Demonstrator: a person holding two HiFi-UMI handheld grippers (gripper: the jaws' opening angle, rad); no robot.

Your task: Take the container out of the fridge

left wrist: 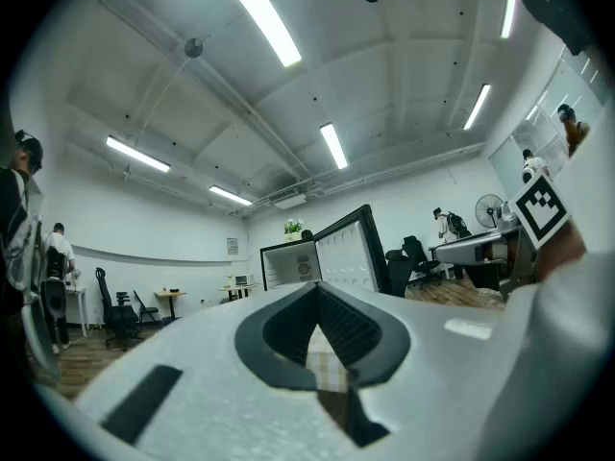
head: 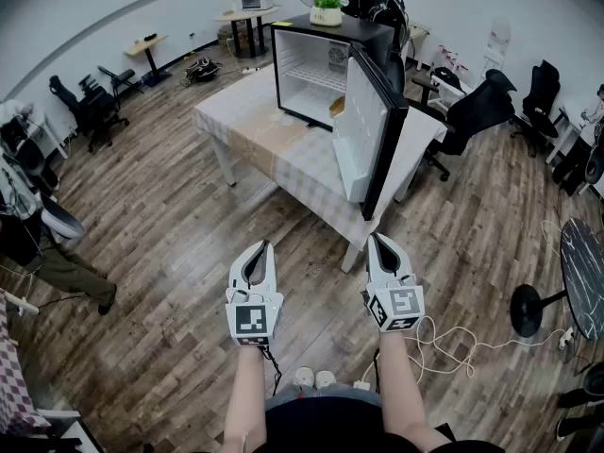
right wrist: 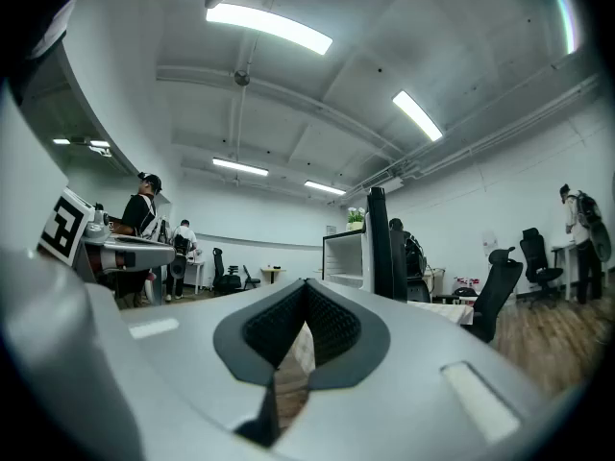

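A black mini fridge stands on a table covered with a checked cloth. Its door swings open toward me. The inside is white with a wire shelf. A small yellowish thing shows at the shelf's right, partly hidden by the door; I cannot tell what it is. My left gripper and right gripper hang side by side over the wooden floor, well short of the table. Both are shut and hold nothing. The fridge lies far beyond the left gripper. From the right gripper the fridge also looks distant.
A potted plant sits on top of the fridge. Black office chairs stand right of the table and more at the left. A person is at the left edge. A white cable lies on the floor.
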